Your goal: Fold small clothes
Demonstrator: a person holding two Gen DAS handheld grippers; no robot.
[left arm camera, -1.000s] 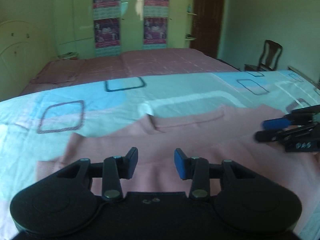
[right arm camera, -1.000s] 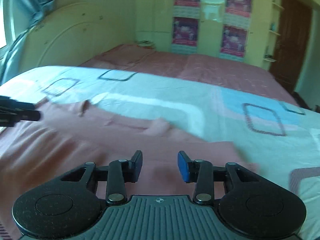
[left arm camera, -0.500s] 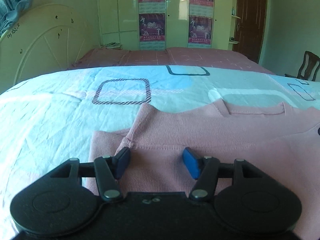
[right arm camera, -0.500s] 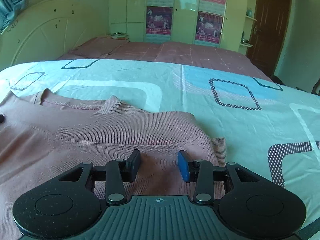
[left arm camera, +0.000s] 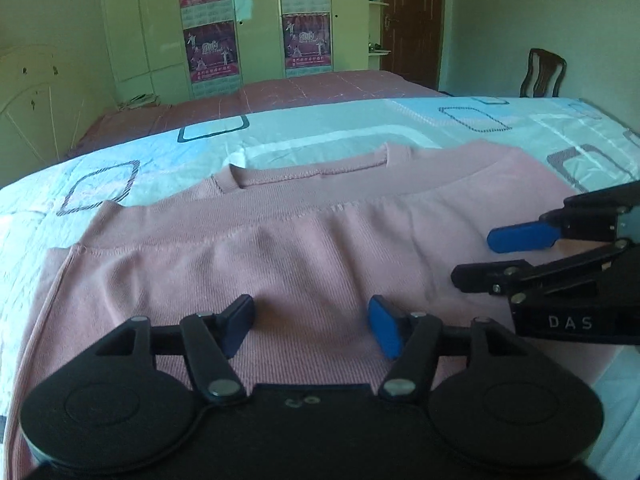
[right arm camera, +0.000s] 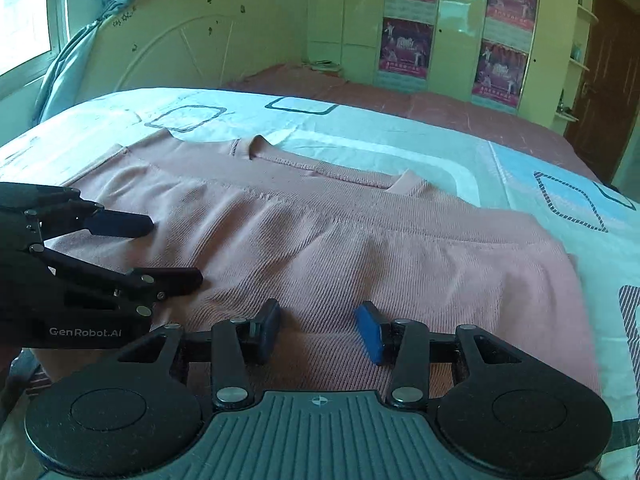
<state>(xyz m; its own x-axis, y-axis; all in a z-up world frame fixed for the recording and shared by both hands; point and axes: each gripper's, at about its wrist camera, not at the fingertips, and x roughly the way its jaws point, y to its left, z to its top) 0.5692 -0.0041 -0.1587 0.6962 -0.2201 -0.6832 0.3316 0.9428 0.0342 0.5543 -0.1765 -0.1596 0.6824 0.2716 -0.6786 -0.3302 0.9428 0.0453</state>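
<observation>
A pink top [left arm camera: 304, 248] is laid flat near the bed's [left arm camera: 168, 148] front edge, hem already folded up toward the collar. The left gripper [left arm camera: 311, 322] has been swung back over the middle of the fold; its jaws are opening, about half wide, nothing pinched between them. The right gripper [right arm camera: 318, 330] is spread narrower, jaws opening too, also empty. So the fold's been dropped, and a side fold is probably next.

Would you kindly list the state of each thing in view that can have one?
Pink sweater: lying flat on the bed, folded over, neckline at the far side.
Left tool: opening, nothing between its fingers.
Right tool: opening, nothing gripped.
Wardrobe doors: closed.
Brown door: closed.
</observation>
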